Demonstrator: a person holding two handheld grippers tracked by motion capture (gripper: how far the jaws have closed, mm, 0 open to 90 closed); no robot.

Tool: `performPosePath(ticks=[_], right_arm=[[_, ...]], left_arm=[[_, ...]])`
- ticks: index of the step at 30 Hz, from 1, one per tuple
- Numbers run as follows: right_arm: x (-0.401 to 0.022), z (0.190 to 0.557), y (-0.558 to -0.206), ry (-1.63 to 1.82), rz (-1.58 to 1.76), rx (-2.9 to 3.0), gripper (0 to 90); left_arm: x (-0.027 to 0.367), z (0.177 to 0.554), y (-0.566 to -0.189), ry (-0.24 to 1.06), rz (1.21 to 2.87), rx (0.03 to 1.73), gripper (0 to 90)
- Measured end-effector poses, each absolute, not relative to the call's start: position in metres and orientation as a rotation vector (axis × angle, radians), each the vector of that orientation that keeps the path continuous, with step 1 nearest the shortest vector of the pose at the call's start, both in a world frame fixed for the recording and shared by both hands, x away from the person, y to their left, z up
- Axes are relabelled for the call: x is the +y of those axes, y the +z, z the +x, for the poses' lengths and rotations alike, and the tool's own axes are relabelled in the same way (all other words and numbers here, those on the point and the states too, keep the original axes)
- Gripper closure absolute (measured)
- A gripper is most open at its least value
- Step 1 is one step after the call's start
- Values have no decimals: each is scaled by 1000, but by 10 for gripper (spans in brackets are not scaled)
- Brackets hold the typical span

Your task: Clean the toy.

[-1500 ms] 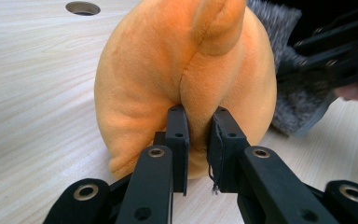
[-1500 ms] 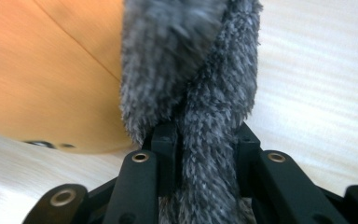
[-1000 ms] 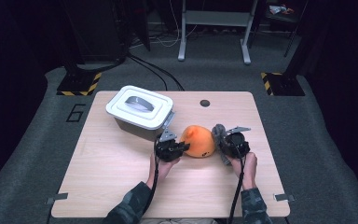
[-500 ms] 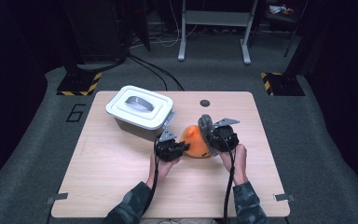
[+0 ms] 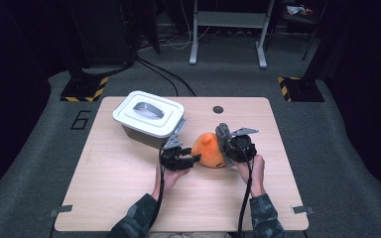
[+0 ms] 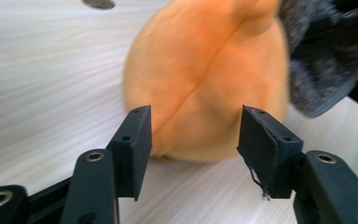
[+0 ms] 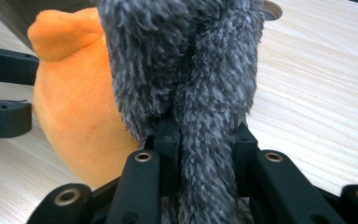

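At table centre, left gripper [image 6: 193, 140] jaws just opened approx halfway, orange plush [image 6: 205, 79] between, pads not pressing. Right gripper [image 7: 200, 140] clamped tight on grey furry part [image 7: 186, 65].

A round orange plush toy [image 5: 209, 150] with a small nub on top and a seam down its side is sitting near the middle of the bench [image 5: 129, 198], its fuzzy grey part [image 7: 186, 70] sticking up at one side.
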State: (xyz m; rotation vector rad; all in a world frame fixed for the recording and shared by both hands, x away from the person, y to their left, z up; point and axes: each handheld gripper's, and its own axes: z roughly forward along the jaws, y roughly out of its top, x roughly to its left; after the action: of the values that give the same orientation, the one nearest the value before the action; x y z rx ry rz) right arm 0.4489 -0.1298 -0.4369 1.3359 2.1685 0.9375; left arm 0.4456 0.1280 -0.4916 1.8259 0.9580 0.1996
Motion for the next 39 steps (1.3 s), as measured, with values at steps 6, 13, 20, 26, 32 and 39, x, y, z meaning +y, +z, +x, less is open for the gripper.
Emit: performPosePath(ticks=[6, 13, 20, 26, 32, 39], right_arm=[[-133, 449, -440, 935, 1336, 2163, 714], [-135, 449, -441, 931, 1342, 2159, 714], [-142, 447, -442, 935, 1364, 2138, 715], [-149, 443, -438, 961, 1358, 2081, 717], [-154, 433, -418, 993, 1326, 2034, 716], [-137, 422, -397, 1029, 1241, 2052, 710]], left_arm=[[132, 451, -501, 163, 1830, 979, 418], [127, 455, -507, 138, 1817, 972, 539], [123, 453, -504, 175, 1820, 930, 817], [116, 448, -494, 233, 1813, 910, 844], [114, 444, -476, 281, 1796, 870, 847], [108, 442, -466, 314, 1827, 819, 847]])
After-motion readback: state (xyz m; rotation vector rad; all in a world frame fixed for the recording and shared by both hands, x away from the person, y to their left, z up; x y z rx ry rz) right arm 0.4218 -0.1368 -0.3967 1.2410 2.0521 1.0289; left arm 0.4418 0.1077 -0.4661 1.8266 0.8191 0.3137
